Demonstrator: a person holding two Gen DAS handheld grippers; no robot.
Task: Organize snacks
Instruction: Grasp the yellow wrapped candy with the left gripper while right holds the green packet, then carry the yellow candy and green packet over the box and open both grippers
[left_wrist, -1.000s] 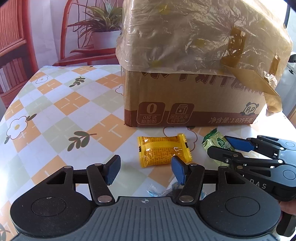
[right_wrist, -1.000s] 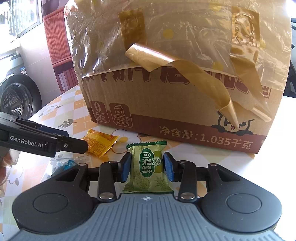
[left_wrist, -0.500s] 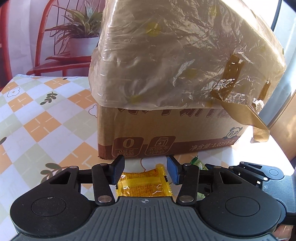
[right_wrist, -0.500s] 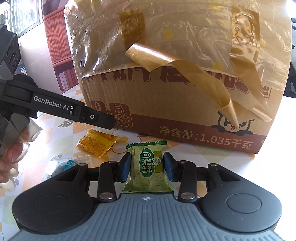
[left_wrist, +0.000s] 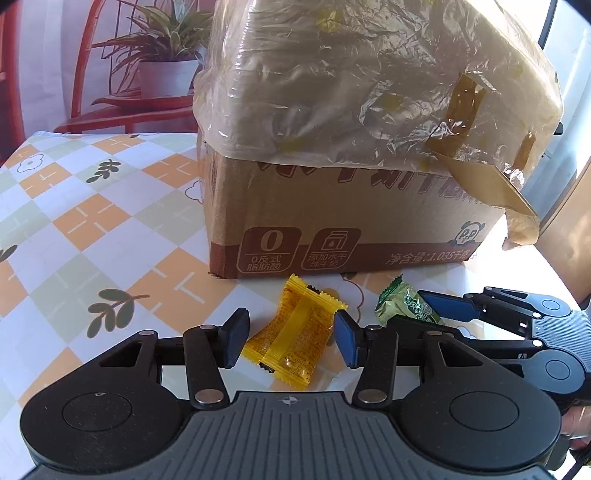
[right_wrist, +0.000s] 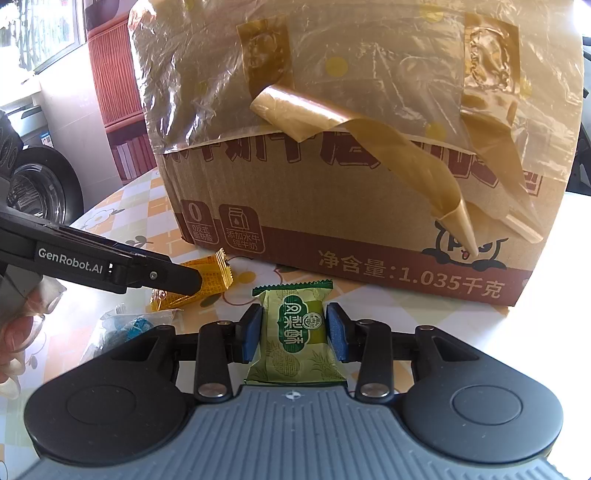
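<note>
well, from here i can't see inside the cardboard box (left_wrist: 354, 221); its top is wrapped in crinkled plastic film (left_wrist: 369, 85) with loose brown tape (right_wrist: 369, 147) curling down the front, and the printed wording is half covered. a small clear wrapper with something blue (right_wrist: 129, 325) lies left of the box front, too blurred for me to identify.

my left hand-held gripper (left_wrist: 291, 338) is released, its pads spread either side of the yellow snack packet (left_wrist: 295, 332), which lies on the surface just in front of the box; whether a pad touches it i can't tell. half a second ago that packet lay flat and mostly hidden behind the fingers; now it sits tilted on end and further into view, and the box looks farther off.

my right hand-held gripper (right_wrist: 293, 332) is clenched on the green snack packet (right_wrist: 295, 328), in front of the box's right half, unchanged since then. the left gripper's arm crosses in front of the yellow packet in the right view. a potted plant (left_wrist: 166, 55) stands behind the box, the checked surface (left_wrist: 92, 221) to its left.
</note>
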